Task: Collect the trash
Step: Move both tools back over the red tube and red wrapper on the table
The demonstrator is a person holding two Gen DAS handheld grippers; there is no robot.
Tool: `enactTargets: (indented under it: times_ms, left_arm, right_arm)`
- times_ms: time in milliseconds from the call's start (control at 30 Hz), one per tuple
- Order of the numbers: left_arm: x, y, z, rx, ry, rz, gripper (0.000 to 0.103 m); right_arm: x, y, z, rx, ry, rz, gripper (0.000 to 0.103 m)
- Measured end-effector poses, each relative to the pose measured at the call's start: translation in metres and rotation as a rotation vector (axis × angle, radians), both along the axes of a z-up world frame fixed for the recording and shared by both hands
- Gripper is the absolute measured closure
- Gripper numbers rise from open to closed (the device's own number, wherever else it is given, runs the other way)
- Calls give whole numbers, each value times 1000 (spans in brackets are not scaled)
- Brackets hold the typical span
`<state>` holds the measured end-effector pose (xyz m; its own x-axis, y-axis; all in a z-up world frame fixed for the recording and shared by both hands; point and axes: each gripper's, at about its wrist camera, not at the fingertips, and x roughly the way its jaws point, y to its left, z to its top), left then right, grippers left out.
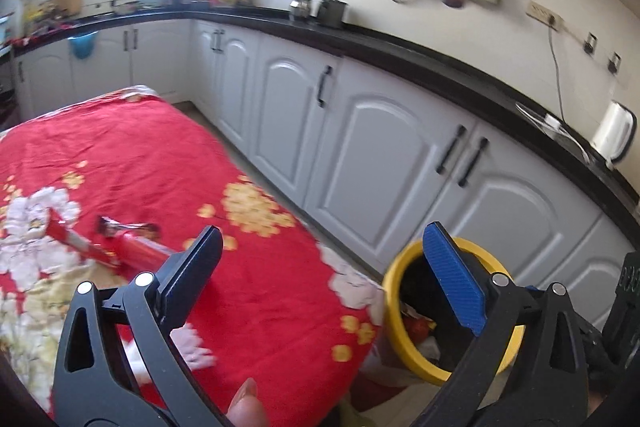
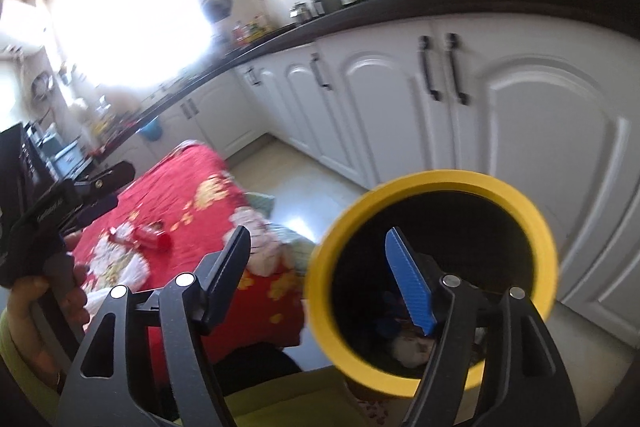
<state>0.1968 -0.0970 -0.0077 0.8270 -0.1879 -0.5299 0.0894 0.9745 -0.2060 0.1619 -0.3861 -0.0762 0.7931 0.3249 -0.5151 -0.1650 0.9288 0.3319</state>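
Note:
A yellow-rimmed trash bin stands on the floor at the corner of a table with a red floral cloth. Scraps of trash lie at its bottom. On the cloth lie red wrappers and a brown foil wrapper. My left gripper is open and empty, spanning the table corner and the bin. My right gripper hangs open and empty over the bin's rim, its blue fingertip above the opening. The red wrappers also show in the right wrist view, past the hand-held left gripper.
White cabinets with black handles run under a black countertop close behind the bin. A white kettle and canisters stand on the counter. A strip of tiled floor separates table and cabinets.

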Motion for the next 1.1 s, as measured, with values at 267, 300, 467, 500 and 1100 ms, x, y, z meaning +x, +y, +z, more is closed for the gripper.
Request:
enactTargets:
  times_ms: [267, 300, 467, 500, 1100]
  left_arm:
    - [-10, 50, 8, -19, -23, 98, 11]
    - [-11, 55, 9, -16, -28, 113, 11]
    - [-16, 82, 12, -11, -47, 180, 11]
    - [-17, 87, 12, -15, -48, 190, 11]
    - [-17, 170, -7, -78, 14, 343, 11]
  right_arm:
    - [7, 65, 14, -52, -17, 134, 33]
    - [7, 74, 16, -56, -21, 150, 33]
    - [8, 110, 24, -75, -40, 217, 31]
    - [10, 118, 25, -80, -44, 235, 31]
    - [39, 222, 20, -209, -29, 428, 31]
